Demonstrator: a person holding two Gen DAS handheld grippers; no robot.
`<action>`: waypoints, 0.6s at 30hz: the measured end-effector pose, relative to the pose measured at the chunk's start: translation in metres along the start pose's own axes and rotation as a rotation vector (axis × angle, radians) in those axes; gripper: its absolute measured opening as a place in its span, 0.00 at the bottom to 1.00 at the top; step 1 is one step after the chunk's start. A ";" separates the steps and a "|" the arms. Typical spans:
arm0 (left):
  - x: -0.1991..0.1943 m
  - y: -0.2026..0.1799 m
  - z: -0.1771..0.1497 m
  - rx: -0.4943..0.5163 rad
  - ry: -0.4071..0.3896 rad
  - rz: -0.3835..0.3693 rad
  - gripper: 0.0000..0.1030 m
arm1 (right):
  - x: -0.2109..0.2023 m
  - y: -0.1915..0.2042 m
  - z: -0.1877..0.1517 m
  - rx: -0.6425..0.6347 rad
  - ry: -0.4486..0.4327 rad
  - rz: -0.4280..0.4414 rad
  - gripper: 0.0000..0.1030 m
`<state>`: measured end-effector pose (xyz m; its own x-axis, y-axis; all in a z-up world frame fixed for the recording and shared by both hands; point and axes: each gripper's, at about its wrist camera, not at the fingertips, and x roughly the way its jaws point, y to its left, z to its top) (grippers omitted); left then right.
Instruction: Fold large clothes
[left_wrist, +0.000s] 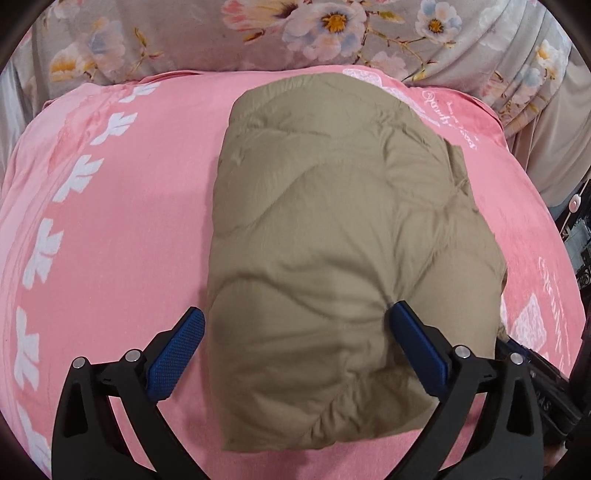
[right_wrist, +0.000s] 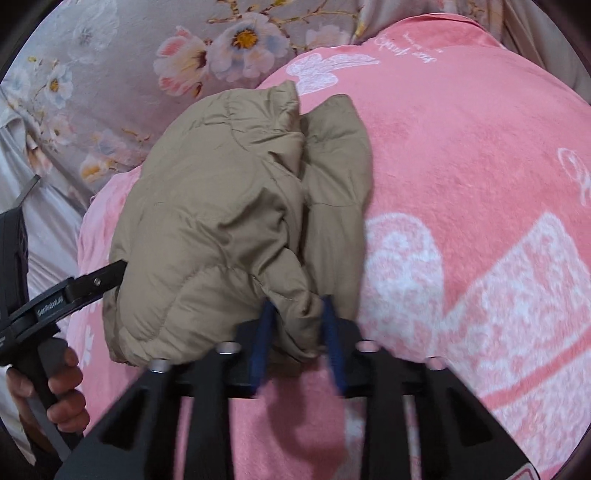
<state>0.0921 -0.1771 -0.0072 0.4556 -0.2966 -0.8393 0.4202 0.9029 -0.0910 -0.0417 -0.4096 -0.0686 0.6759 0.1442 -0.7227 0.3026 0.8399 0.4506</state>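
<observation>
Lying lengthwise away from both tongs, the folded jacket is being straddled by the wide-open left tongs while the nearly closed right tongs are pinching its near edge.

Tan quilted jacket, pink white-printed blanket

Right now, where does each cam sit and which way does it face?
Left wrist: on the left gripper, angled down over the folded tan jacket on the pink blanket; its own two fingers show, spread wide across the jacket's near end.
Right wrist: on the right gripper, angled down at the jacket's right side; its nearly closed fingers, the left gripper and a hand show.
Shared: jacket, blanket, floral sheet.
</observation>
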 end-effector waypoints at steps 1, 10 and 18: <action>0.001 0.001 -0.003 0.001 0.002 0.003 0.96 | -0.001 0.000 -0.002 -0.004 0.000 -0.003 0.08; 0.015 -0.006 -0.013 0.032 0.006 0.039 0.96 | 0.018 0.009 -0.010 -0.061 0.013 -0.110 0.06; 0.022 -0.015 -0.016 0.060 -0.012 0.083 0.96 | 0.022 0.005 -0.010 -0.055 0.004 -0.097 0.06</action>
<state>0.0836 -0.1919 -0.0327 0.5000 -0.2251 -0.8363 0.4266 0.9044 0.0116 -0.0320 -0.3966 -0.0873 0.6423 0.0627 -0.7639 0.3294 0.8773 0.3490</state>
